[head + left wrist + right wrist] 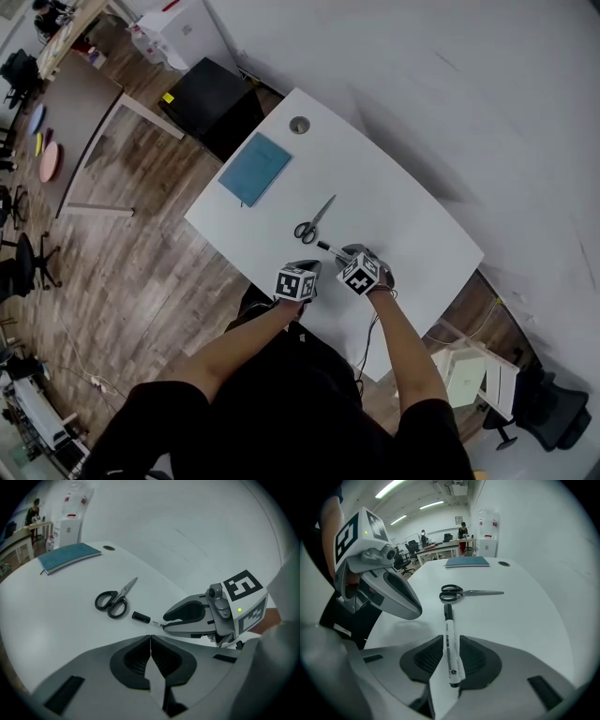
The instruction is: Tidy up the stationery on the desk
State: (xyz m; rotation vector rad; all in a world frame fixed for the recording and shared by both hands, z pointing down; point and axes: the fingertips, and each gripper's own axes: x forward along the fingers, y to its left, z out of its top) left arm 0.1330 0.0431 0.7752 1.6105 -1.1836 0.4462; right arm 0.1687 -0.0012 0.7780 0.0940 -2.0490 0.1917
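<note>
On the white tabletop (412,225), three stationery items are noted: a marker pen (448,620), a pair of black-handled scissors (314,221) and a blue notebook (255,167).

Right gripper (451,641): clenched on the marker pen. The white barrel runs lengthwise between the two jaws, with the pads against it on either side. The black cap sticks out ahead of the jaws and points towards the scissors handles. Whether the cap touches the tabletop cannot be determined.

Left gripper (150,638): clenched with nothing in it; the two jaws meet edge to edge in its own view. It sits just beside the right gripper at the near edge of the tabletop, on the person's left, apart from every item.

Scissors: closed and lying flat, just beyond the marker pen's cap. The handles are towards the grippers and the blades point away. Neither gripper touches them.

Blue notebook: closed, flat, well beyond the scissors near the far left edge of the tabletop.

A round cable grommet (299,125) is set into the tabletop near the far corner, past the notebook.

Both of the person's forearms reach in from the near side, each hand behind a marker cube. Wood flooring (141,253) surrounds the tabletop.
</note>
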